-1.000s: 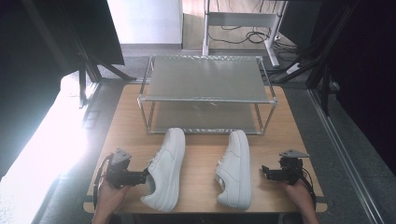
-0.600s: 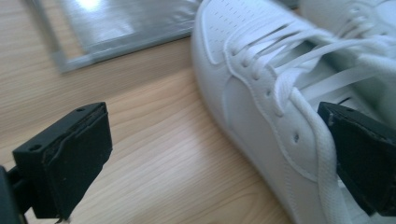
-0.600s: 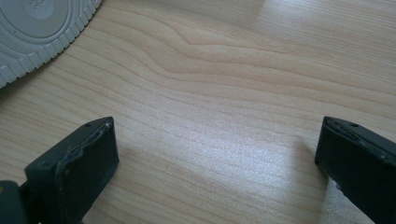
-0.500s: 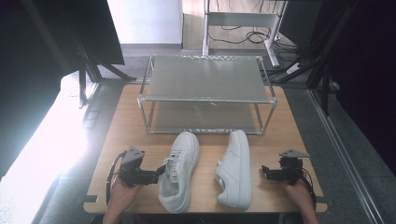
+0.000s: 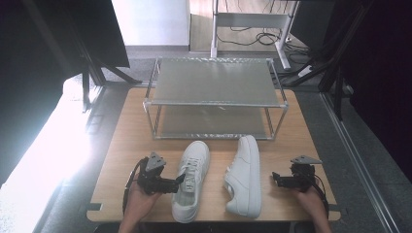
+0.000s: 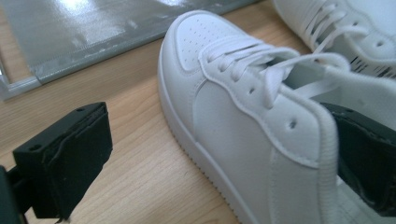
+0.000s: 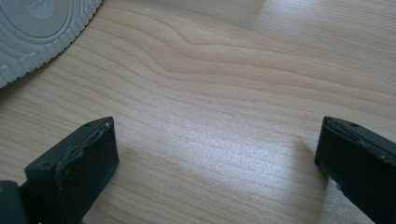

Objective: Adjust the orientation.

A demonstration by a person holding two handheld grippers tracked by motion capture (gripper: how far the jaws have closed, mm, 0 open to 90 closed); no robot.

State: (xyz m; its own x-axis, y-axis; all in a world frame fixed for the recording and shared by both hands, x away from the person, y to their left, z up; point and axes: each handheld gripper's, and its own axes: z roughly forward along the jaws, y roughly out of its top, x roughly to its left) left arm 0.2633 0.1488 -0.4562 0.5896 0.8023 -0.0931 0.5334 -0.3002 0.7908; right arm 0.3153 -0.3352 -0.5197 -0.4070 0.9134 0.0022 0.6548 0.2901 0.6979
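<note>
On the left of the light wooden table (image 5: 121, 145), the left gripper (image 5: 176, 184) reaches in at the collar of the left white leather lace-up sneaker (image 5: 190, 179), which stands upright on its sole with the toe towards the two-tier metal-framed shoe rack with grey mesh shelves (image 5: 214, 97). In the left gripper view the jaws stand wide: one black pad is out over bare wood beside the shoe, the other sits inside the opening behind the collar wall, so the side of the heel lies between them but is not clamped. The grip looks set up and not closed.

Just to the right, the second white sneaker (image 5: 244, 175) lies tipped on its side, sole turned towards the right edge, near the first but apart from it. Both shoes lie in front of the rack, and neither shelf carries anything.

Farther right, the right gripper (image 5: 277, 177) rests low on the table, well apart from the tipped shoe. Its own view shows the jaws spread wide over bare wood grain, with a corner of grey ribbed sole (image 7: 42, 28) at the upper left.

As I judge it, the job of shelving the pair has barely begun: the left shoe has yet to be gripped and lifted, and the right one is untouched
</note>
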